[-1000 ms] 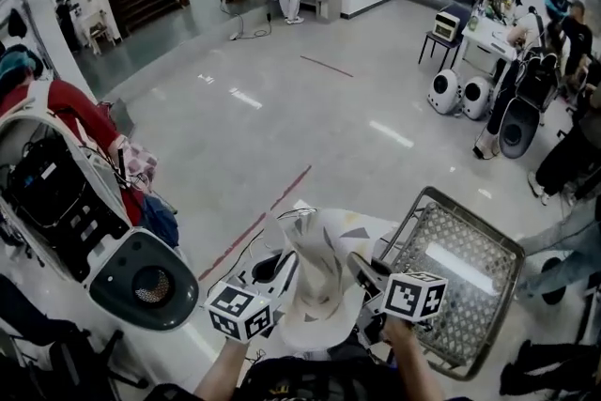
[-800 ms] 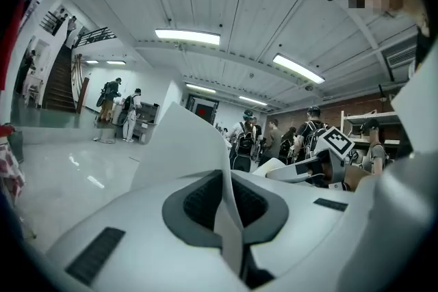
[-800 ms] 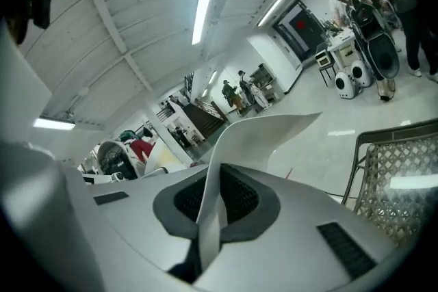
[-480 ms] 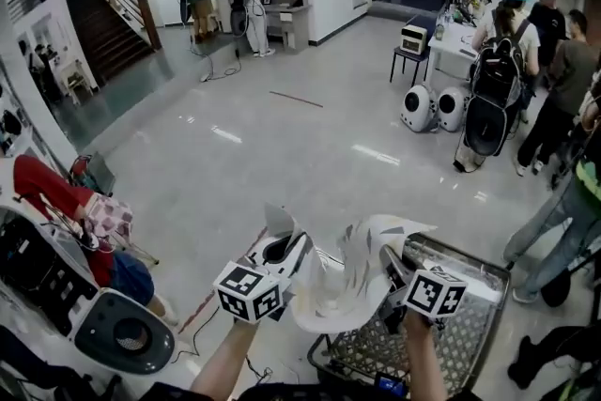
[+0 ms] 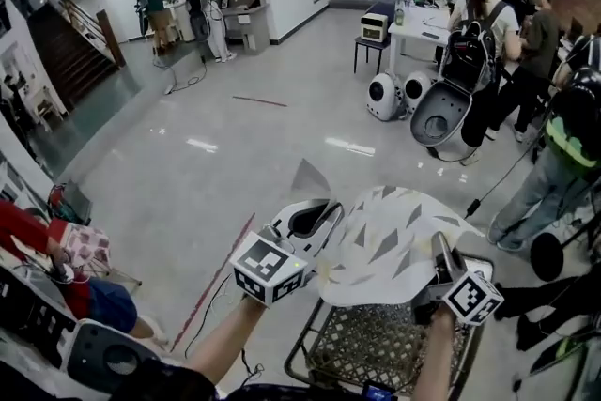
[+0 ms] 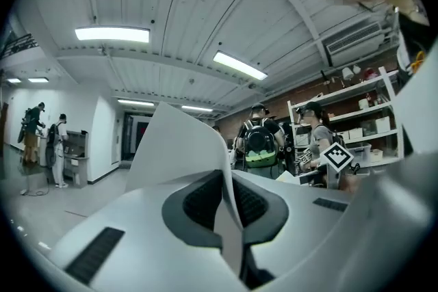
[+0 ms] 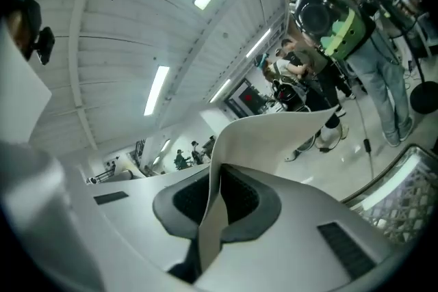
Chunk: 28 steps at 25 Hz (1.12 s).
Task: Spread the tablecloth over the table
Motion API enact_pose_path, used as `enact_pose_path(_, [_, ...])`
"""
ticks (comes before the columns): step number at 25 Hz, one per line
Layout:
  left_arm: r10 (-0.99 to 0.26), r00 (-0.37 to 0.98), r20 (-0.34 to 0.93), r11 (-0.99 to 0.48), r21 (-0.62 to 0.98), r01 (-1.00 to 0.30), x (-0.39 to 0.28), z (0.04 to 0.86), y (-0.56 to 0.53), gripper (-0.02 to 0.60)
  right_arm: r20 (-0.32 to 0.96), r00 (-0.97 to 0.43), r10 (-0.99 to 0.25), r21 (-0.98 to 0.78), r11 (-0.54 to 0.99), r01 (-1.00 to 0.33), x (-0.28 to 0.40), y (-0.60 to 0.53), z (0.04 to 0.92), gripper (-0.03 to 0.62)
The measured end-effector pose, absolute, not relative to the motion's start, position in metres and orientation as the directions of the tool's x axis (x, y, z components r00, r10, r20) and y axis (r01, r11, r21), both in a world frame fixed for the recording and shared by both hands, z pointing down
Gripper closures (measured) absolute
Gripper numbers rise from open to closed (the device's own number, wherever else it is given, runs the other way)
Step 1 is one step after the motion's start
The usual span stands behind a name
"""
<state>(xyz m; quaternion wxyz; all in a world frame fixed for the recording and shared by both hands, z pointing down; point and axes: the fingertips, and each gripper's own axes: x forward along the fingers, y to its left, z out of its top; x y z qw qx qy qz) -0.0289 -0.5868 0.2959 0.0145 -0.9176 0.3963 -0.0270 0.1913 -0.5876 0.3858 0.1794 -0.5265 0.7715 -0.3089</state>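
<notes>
The tablecloth [image 5: 394, 244], white with grey triangles, hangs stretched in the air between my two grippers. In the head view my left gripper [image 5: 322, 219] is shut on the cloth's left edge, and my right gripper [image 5: 439, 251] is shut on its right edge. The left gripper view shows a cloth corner [image 6: 181, 147] standing up out of the closed left gripper [image 6: 229, 205]. A curled edge of cloth [image 7: 274, 133] is likewise pinched in the right gripper [image 7: 215, 205] in the right gripper view. No table for the cloth is in sight.
A wire shopping cart [image 5: 376, 347] stands right under the cloth. Several people with backpacks [image 5: 479, 23] crowd the right side, with two round white robots [image 5: 385, 94] near them. Dark and white equipment [image 5: 103, 357] sits at lower left. A red line [image 5: 221, 272] marks the shiny floor.
Both grippers have swung with the cloth toward the people on the right and risen. The cloth, bunched before, now spreads wider between them, above the cart.
</notes>
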Motion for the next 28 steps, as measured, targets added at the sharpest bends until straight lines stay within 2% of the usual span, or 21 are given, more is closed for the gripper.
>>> enact_pose_path(4, [-0.666,0.746,-0.007,-0.744,-0.065,-0.665,0.018,0.282,-0.602,0.56,0.027,-0.26,-0.965,-0.677,0.173,-0.715,0.254,-0.571,0.382,0.569])
enact_pose_path(14, [-0.461,0.887,-0.018,-0.885,-0.058,-0.461,0.155,0.267,-0.617,0.56,0.036,0.071,-0.997,-0.718,-0.076,-0.691,0.379,-0.515,0.39,0.565])
enact_pose_path(21, [-0.413,0.898,-0.151,-0.899,-0.086,-0.428,0.197,0.232,-0.632,0.558,-0.03,0.228,-0.973,-0.706,-0.14,-0.694,0.427,-0.487,0.378,0.56])
enact_pose_path(28, [-0.209,0.939,-0.272,-0.937,-0.219,-0.272,0.241,0.19,-0.584,0.555,-0.147,0.424,-0.894,-0.675,-0.223,-0.703,0.469,-0.419,0.343,0.559])
